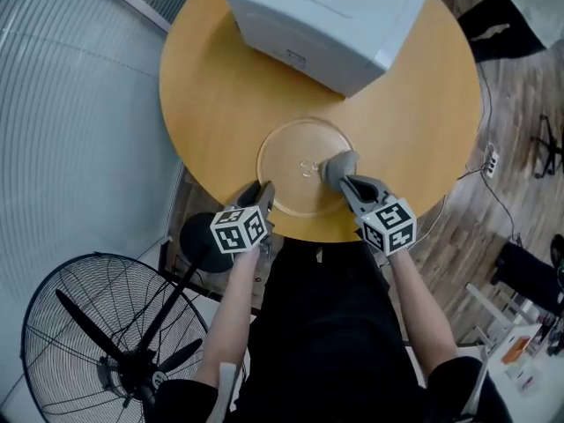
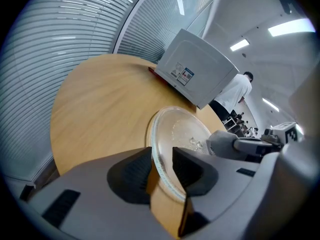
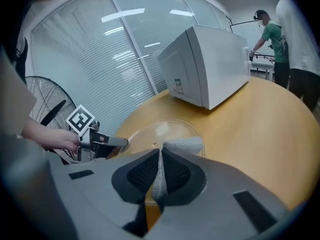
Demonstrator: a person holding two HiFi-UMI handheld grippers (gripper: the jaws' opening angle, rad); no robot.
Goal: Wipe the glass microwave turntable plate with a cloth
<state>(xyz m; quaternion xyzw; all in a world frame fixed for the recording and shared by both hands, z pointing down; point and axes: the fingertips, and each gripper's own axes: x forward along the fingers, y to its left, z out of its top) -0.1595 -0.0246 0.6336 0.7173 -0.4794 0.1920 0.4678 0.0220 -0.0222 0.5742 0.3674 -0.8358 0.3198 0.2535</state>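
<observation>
With the glass plate [image 1: 295,152] at the tabletop's [image 1: 211,86] near edge, its rim between the left gripper's [image 1: 261,191] parted, non-gripping jaws, and the right gripper [image 1: 344,181] clamped on the cloth [image 1: 342,161], wiping pressure may push the unsecured plate off that edge.

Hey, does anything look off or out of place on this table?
Nothing is spilled or broken. The plate lies flat with the cloth on it, though it sits close to the near edge of the table. Nothing else stands out.
</observation>
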